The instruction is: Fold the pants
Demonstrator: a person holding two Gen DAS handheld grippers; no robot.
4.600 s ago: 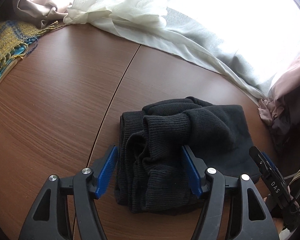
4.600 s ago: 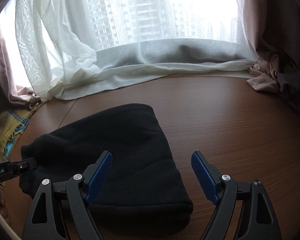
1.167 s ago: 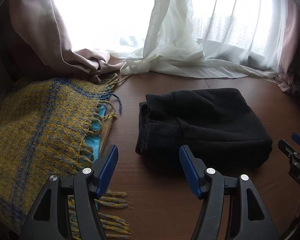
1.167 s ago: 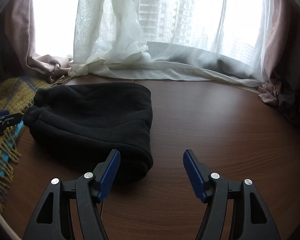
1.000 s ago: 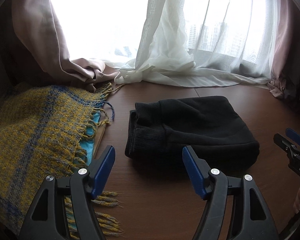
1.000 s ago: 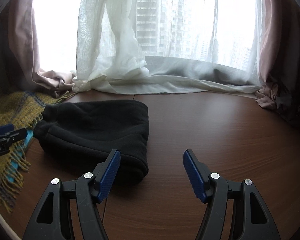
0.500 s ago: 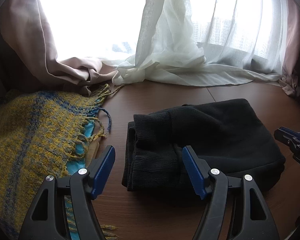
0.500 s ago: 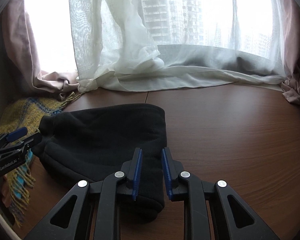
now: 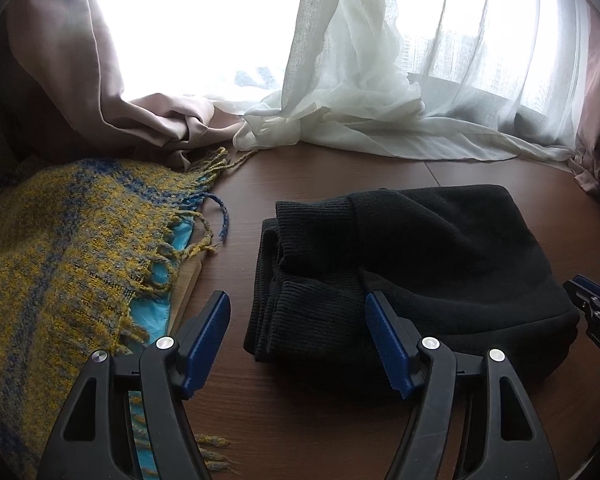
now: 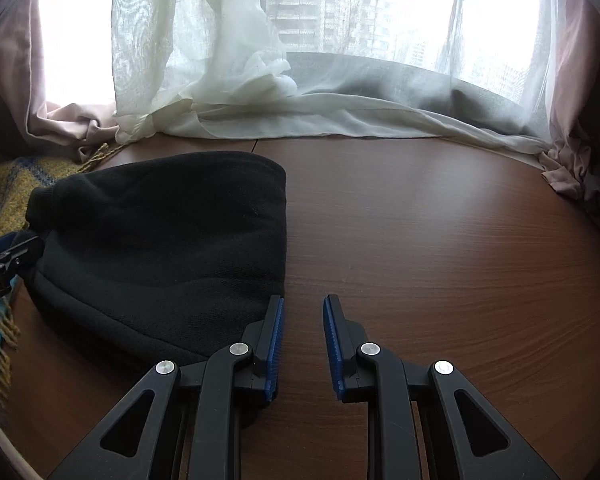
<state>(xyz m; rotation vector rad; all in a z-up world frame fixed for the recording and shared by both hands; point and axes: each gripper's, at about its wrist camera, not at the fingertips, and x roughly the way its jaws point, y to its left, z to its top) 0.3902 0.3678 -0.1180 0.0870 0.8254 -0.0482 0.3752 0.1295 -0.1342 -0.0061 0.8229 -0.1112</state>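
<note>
The black pants [image 9: 412,264] lie folded into a compact bundle on the brown wooden table [image 9: 324,176], ribbed cuffs toward the left. My left gripper [image 9: 298,340] is open and empty just in front of the cuff end. In the right wrist view the bundle [image 10: 168,240] lies left of centre. My right gripper [image 10: 303,336] has its jaws close together with a narrow gap and nothing between them, beside the bundle's near right corner. Each gripper's tip shows at the edge of the other's view.
A yellow and blue fringed scarf [image 9: 72,248] over something turquoise lies left of the pants. Pink curtains [image 9: 112,92] and white sheer curtains [image 9: 360,104] pool along the table's far edge. Bare table [image 10: 440,240] lies right of the pants.
Both grippers let go of the bundle, pulled back and came near again. The right gripper's jaws closed from wide open to a narrow gap. The left gripper stayed open.
</note>
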